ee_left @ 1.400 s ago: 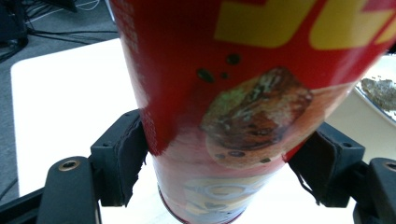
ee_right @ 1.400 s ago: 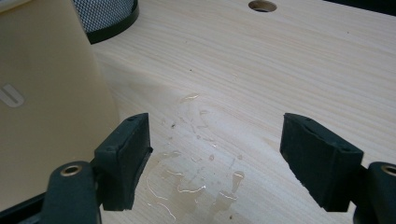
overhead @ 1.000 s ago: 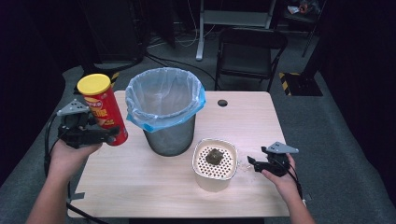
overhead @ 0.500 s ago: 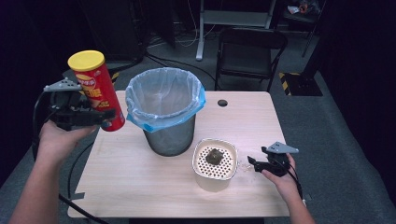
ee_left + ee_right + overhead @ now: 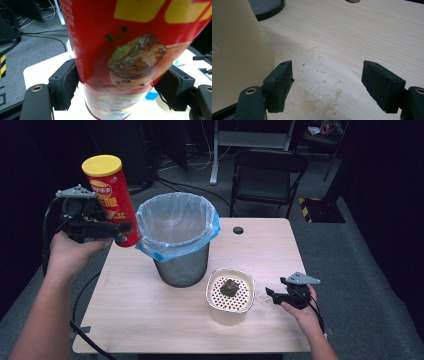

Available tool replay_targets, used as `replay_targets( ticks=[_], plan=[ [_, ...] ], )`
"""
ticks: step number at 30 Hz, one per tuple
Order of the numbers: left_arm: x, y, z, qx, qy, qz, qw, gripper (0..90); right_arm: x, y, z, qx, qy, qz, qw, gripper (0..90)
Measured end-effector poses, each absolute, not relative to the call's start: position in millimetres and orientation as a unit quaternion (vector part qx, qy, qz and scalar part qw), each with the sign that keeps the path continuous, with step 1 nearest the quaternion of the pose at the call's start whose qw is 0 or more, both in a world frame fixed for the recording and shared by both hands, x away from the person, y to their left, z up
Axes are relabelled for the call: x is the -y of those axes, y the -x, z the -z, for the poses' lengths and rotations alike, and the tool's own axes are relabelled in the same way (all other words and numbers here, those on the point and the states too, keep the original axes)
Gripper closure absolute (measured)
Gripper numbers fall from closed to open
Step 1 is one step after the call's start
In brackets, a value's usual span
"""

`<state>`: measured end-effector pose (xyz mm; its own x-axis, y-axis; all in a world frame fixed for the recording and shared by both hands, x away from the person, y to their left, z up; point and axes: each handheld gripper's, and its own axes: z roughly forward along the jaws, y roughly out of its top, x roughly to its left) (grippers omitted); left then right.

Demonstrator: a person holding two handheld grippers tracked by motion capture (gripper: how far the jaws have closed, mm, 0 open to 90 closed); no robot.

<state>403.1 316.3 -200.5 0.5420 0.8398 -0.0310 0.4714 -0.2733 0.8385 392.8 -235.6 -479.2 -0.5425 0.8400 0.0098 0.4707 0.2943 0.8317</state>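
A red chip can (image 5: 111,200) with a yellow lid is held upright in the air, left of the bin's rim. My left gripper (image 5: 107,229) is shut on its lower part, and in the left gripper view the can (image 5: 125,50) sits clamped between both black pads (image 5: 68,86). The metal mesh bin (image 5: 180,245) with a blue liner stands mid-table. In front of it sits a cream perforated container (image 5: 230,295) with a dark lump inside. My right gripper (image 5: 270,295) rests on the table just right of that container (image 5: 237,57), open, with nothing between its jaws.
Water drops (image 5: 317,82) lie on the wood between the right jaws. The table (image 5: 150,320) has a cable hole (image 5: 238,230) at its far side. A black folding chair (image 5: 267,175) stands behind the table. A cable (image 5: 85,340) hangs off the left front edge.
My left gripper has lifted the chip can off the table and carried it higher beside the bin's left rim. The right gripper has stayed where it was.
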Motion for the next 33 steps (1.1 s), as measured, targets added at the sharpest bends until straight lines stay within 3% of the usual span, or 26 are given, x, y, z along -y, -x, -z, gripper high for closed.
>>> replay_targets(
  ticks=[33],
  plan=[
    [-259.0,-454.0,206.2,-0.406,-0.774,-0.202,0.442,24.2,236.4,-393.9,482.0,-0.777,-0.422,-0.412,0.219,25.0]
  ],
)
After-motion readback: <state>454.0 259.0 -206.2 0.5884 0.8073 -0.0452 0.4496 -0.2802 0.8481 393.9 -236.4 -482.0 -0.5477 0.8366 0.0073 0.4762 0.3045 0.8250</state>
